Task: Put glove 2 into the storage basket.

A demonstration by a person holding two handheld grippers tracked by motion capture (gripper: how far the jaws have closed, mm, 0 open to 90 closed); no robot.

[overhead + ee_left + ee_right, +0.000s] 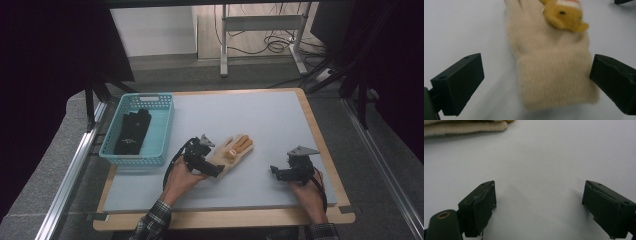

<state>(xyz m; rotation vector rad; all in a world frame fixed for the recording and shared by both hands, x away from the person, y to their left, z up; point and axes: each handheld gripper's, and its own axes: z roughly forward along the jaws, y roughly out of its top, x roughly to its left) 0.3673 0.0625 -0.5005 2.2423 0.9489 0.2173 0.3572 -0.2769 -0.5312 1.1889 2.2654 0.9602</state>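
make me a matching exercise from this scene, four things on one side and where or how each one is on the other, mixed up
Things:
1. beige glove
2. black glove
3. left tool
4. right tool

States:
A. open over bare table
B. inside the blue basket
C. flat on the table, a yellow animal figure on its back
D. open, jaws either side of a cuff

Pairs: 1-C, 2-B, 3-D, 4-A
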